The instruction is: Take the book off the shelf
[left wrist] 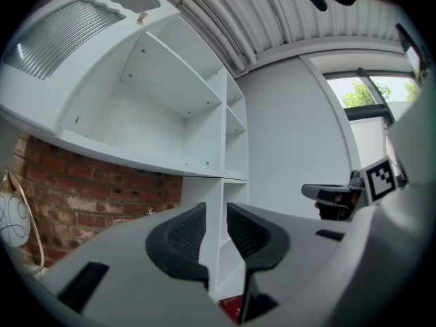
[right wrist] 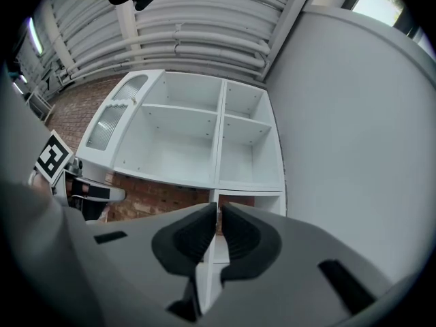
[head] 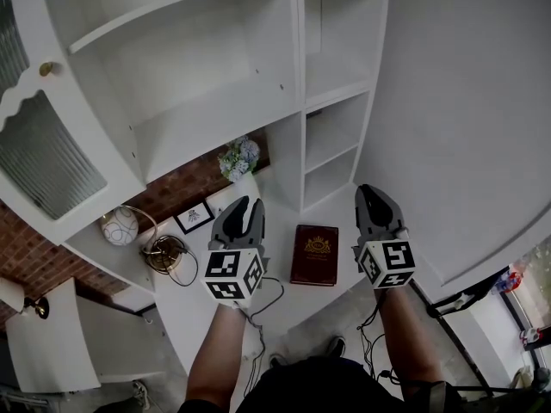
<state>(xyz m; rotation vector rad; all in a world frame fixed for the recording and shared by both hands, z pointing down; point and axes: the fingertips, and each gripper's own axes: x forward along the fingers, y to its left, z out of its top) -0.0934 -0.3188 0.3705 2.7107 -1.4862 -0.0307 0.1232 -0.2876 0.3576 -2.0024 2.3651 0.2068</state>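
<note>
As it lies flat, maroon book [head: 314, 254], gold crest, left claw [left wrist: 216, 218] narrowly apart, right claw [right wrist: 219, 214] closed

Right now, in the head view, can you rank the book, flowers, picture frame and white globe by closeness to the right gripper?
From the right gripper:
1. Book, just left of it, lying flat.
2. Flowers, farther left, by the shelves.
3. Picture frame, left again.
4. White globe, far left.

The left gripper [head: 245, 205] and right gripper [head: 373, 194] were pale grey, with black ribbed pads [left wrist: 182, 234]. Each carried a white cube [head: 234, 274] printed with black square markers. Thin black cables [head: 258, 338] trailed below. The person wore dark clothing [head: 318, 385] and a dark shoe [head: 335, 347].
</note>
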